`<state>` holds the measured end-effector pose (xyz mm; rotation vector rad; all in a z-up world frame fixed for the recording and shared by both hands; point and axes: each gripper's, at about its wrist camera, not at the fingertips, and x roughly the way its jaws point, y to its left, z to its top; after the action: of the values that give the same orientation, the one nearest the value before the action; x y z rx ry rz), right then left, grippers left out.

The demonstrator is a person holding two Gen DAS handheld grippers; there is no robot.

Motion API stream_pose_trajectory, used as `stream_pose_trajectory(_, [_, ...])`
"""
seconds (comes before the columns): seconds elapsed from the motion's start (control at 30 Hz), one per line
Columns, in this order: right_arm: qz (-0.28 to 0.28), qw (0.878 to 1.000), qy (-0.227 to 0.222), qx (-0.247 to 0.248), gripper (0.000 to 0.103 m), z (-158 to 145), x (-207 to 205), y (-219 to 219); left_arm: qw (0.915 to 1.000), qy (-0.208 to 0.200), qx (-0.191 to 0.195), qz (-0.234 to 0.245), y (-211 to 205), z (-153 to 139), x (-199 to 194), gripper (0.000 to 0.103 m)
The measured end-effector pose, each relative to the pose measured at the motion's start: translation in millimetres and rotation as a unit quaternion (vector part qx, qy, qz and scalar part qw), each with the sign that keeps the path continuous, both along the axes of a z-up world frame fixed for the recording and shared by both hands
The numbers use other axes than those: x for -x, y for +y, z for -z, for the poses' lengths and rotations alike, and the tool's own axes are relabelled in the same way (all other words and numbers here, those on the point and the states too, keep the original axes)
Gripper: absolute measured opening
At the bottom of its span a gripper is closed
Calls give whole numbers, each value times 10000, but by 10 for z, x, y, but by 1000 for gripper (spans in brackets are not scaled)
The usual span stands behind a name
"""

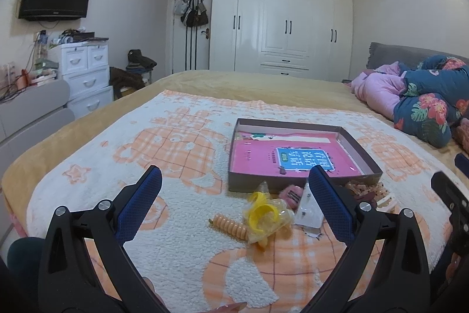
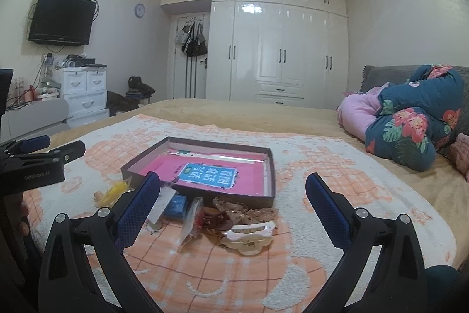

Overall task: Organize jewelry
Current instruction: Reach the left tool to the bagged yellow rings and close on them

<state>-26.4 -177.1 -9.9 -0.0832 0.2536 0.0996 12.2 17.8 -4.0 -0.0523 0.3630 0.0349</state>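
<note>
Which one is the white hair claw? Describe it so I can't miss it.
Start at the shallow cardboard box with the pink book on the bed. In the accessory pile before its near wall, the white plastic hair claw lies nearest the right gripper. Unlike the brown clips beside it, it's white, with toothed jaws.

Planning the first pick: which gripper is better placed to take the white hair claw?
Right. The white hair claw lies just ahead of the open right gripper; the left gripper faces the yellow items instead.

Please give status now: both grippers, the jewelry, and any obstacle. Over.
Left gripper open, empty. Right gripper open, empty. Hair accessories loose on blanket, in front of box; none seen in box. Nothing blocking.
</note>
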Motion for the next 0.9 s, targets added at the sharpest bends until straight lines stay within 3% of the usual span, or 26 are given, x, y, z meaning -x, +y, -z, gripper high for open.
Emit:
stream_pose_trajectory(0.47, [-618,9943,859,93,97,216,-300,319,9972,672,298,-151,318,156,-265,92])
stream_pose_trajectory(0.9, [-848,9840,1564,49,96,476,-589,370,9880,1371,250,668,85,351,-543,92])
